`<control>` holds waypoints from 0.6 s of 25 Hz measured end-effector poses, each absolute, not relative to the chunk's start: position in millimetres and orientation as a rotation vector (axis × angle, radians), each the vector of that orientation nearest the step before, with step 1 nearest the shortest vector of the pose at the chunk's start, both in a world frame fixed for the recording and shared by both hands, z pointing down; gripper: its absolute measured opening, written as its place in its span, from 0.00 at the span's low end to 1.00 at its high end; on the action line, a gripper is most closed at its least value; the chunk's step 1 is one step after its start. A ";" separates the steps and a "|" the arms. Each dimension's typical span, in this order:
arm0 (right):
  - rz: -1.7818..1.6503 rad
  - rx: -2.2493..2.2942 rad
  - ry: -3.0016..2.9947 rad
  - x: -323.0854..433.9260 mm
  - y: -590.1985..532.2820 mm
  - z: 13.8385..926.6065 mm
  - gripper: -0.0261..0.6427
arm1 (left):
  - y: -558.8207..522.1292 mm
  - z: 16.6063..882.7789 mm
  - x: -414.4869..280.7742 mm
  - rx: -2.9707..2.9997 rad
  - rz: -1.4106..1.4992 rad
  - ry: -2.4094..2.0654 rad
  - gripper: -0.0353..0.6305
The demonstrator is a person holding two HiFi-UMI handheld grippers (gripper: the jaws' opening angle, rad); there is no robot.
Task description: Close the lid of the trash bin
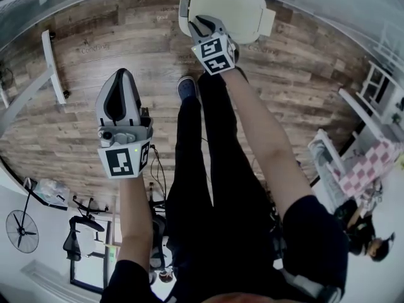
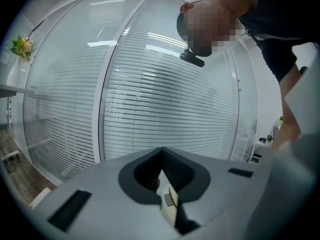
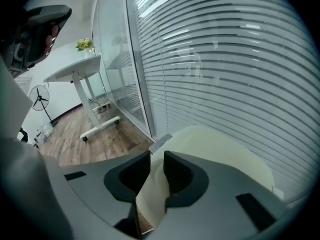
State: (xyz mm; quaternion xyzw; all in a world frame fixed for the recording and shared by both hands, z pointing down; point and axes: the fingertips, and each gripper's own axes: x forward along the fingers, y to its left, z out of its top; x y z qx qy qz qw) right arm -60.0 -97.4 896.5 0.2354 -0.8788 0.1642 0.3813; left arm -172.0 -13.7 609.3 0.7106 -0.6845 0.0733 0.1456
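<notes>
Head view, right arm [image 1: 255,128] outstretched (reaching lid [image 1: 243,8])

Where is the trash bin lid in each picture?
Head view: the trash bin lid is at the top middle, under the right gripper.
Left gripper view: not in it.
Right gripper view: the trash bin lid is at the lower middle, running between the jaws.
Shared landmark: the wooden floor.
</notes>
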 end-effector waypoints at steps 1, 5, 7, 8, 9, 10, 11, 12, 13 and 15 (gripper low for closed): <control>0.427 0.602 -2.231 -60.5 -97.5 898.9 0.16 | -13.4 609.4 -172.5 2.047 0.213 -1.971 0.06; 0.454 0.590 -2.189 -60.8 -98.2 905.2 0.16 | -11.4 613.0 -175.1 2.038 0.215 -1.968 0.06; 0.449 0.570 -2.171 -60.7 -97.2 909.1 0.16 | -10.7 615.0 -175.4 2.034 0.216 -1.966 0.06; 0.436 0.558 -2.164 -60.9 -97.0 910.8 0.16 | -10.7 615.6 -175.6 2.033 0.217 -1.965 0.06; 0.421 0.549 -2.159 -61.3 -97.2 911.9 0.16 | -10.8 616.0 -175.9 2.033 0.218 -1.965 0.06; 0.411 0.542 -2.155 -61.6 -97.4 912.9 0.15 | -10.9 616.5 -176.1 2.032 0.220 -1.965 0.06; 0.405 0.537 -2.151 -61.5 -97.4 914.0 0.15 | -11.0 617.2 -176.1 2.032 0.222 -1.965 0.06; 0.403 0.533 -2.146 -61.0 -97.0 915.4 0.14 | -11.2 618.1 -176.2 2.031 0.224 -1.964 0.06; 0.400 0.528 -2.139 -60.3 -96.8 917.0 0.14 | -11.6 619.1 -176.6 2.029 0.224 -1.963 0.06; 0.390 0.527 -2.124 -59.1 -98.3 919.2 0.12 | -13.2 620.8 -177.7 2.026 0.223 -1.965 0.06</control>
